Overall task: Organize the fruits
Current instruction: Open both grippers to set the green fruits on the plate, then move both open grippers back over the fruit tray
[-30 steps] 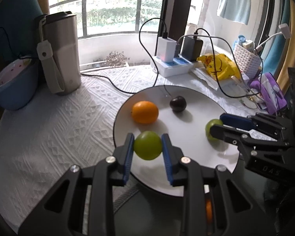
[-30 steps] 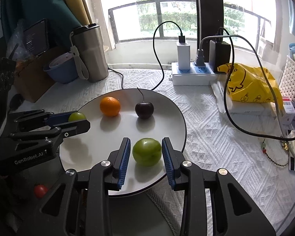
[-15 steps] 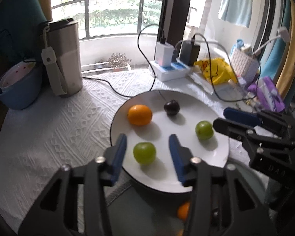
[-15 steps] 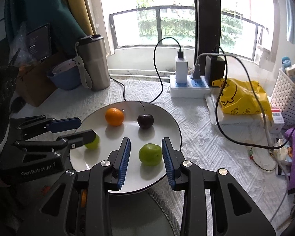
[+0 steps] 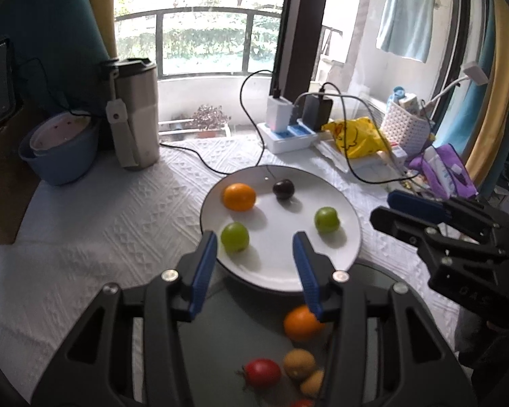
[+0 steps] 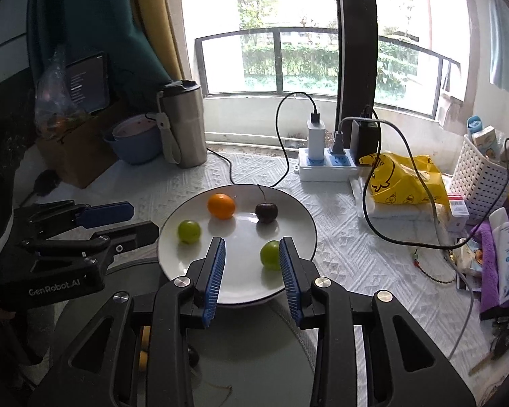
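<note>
A white plate (image 5: 342,257) (image 6: 298,217) holds an orange (image 5: 239,196) (image 6: 221,206), a dark cherry (image 5: 283,188) (image 6: 266,211) and two green fruits (image 5: 234,236) (image 5: 326,219). In the right wrist view the green fruits lie at the left (image 6: 188,231) and near right (image 6: 270,254). My left gripper (image 5: 254,266) is open and empty, above the plate's near edge. My right gripper (image 6: 251,271) is open and empty, behind the plate's near edge; it also shows at the right in the left wrist view (image 5: 383,208).
A grey tray (image 5: 241,332) near me holds an orange (image 5: 300,322), a red tomato (image 5: 262,372) and brownish fruits (image 5: 298,363). A steel tumbler (image 5: 135,112), blue bowl (image 5: 61,152), power strip (image 5: 285,135), yellow bag (image 5: 356,137), white basket (image 5: 405,129) and cables ring the plate.
Both grippers opened, left their green fruits on the plate and pulled back toward me and upward. The near tray with its fruits has come into view.
</note>
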Demonstrator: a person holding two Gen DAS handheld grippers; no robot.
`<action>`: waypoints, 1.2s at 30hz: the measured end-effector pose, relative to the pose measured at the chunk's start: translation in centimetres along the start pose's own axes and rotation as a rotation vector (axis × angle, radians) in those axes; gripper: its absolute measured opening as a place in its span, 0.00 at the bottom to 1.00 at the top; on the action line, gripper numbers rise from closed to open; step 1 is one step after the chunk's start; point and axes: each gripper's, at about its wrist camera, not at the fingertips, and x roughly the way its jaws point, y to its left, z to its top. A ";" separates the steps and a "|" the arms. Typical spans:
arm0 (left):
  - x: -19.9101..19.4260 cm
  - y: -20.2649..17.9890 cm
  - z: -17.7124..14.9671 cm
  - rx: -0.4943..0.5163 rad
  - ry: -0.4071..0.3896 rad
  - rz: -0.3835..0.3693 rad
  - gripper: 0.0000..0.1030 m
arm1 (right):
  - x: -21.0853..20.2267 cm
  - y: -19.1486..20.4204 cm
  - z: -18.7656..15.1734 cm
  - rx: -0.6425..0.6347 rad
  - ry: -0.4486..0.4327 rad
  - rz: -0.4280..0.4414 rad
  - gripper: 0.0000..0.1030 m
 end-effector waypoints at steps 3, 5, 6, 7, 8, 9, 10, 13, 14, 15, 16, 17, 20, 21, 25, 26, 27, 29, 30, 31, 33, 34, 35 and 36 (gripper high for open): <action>-1.2 -0.4 -0.5 0.007 -0.010 -0.006 0.47 | -1.1 0.6 -0.3 -0.003 -0.013 0.002 0.34; -1.9 -0.6 -1.0 0.006 -0.015 -0.011 0.47 | -1.8 1.0 -0.7 -0.003 -0.017 0.001 0.34; -2.2 -0.6 -1.3 0.003 -0.014 -0.014 0.47 | -2.1 1.1 -0.9 -0.003 -0.017 0.000 0.34; -2.5 -0.7 -1.5 -0.001 -0.013 -0.019 0.47 | -2.3 1.3 -1.1 -0.001 -0.017 0.001 0.34; -2.7 -0.8 -1.8 -0.002 -0.013 -0.022 0.47 | -2.5 1.4 -1.4 0.002 -0.017 0.001 0.34; -3.0 -0.9 -2.1 -0.001 -0.014 -0.026 0.47 | -2.7 1.5 -1.7 0.005 -0.015 0.000 0.34; -3.2 -1.1 -2.4 0.001 -0.015 -0.029 0.47 | -2.9 1.6 -1.9 0.007 -0.013 -0.001 0.34; -3.8 -1.6 -3.4 0.010 -0.008 -0.043 0.47 | -3.8 2.0 -2.6 0.008 -0.012 -0.004 0.34; -4.0 -1.7 -3.7 0.013 -0.006 -0.045 0.47 | -3.9 2.2 -2.8 0.008 -0.011 -0.005 0.34; -4.1 -1.8 -4.1 0.012 0.000 -0.051 0.47 | -4.1 2.2 -3.0 0.007 -0.009 -0.006 0.34; -4.3 -1.8 -4.4 0.010 0.005 -0.058 0.47 | -4.2 2.3 -3.2 0.007 -0.004 -0.006 0.34; -4.3 -1.8 -4.8 0.007 0.013 -0.067 0.47 | -4.3 2.4 -3.5 0.007 0.002 -0.008 0.34; -4.4 -1.8 -5.9 -0.008 0.032 -0.086 0.47 | -4.4 2.5 -4.4 0.008 0.020 -0.016 0.34; -4.4 -1.8 -6.2 -0.011 0.037 -0.089 0.47 | -4.4 2.6 -4.7 0.006 0.027 -0.020 0.34; -4.5 -1.9 -7.6 -0.026 0.050 -0.108 0.48 | -4.7 2.9 -5.6 0.003 0.044 -0.037 0.35; -4.5 -1.9 -7.8 -0.027 0.050 -0.113 0.48 | -4.8 2.9 -5.8 0.005 0.048 -0.040 0.36; -4.5 -1.8 -8.0 -0.030 0.052 -0.118 0.48 | -4.8 2.9 -5.9 0.009 0.050 -0.044 0.40; -4.7 -1.8 -8.5 -0.037 0.056 -0.135 0.62 | -4.9 2.8 -6.2 0.020 0.052 -0.051 0.44; -4.8 -1.8 -8.8 -0.040 0.055 -0.147 0.74 | -4.9 2.8 -6.3 0.027 0.055 -0.053 0.44; -4.9 -1.8 -8.9 -0.040 0.054 -0.152 0.75 | -4.8 2.8 -6.4 0.034 0.058 -0.054 0.44; -5.1 -1.8 -9.5 -0.038 0.059 -0.152 0.76 | -4.5 3.0 -6.6 0.034 0.063 -0.058 0.44; -5.1 -1.7 -9.6 -0.037 0.063 -0.152 0.76 | -4.4 3.1 -6.7 0.034 0.064 -0.057 0.44; -5.1 -1.7 -9.8 -0.036 0.067 -0.151 0.76 | -4.3 3.2 -6.8 0.034 0.065 -0.053 0.44; -5.1 -1.6 -10.0 -0.035 0.069 -0.151 0.76 | -4.3 3.3 -6.9 0.034 0.065 -0.049 0.44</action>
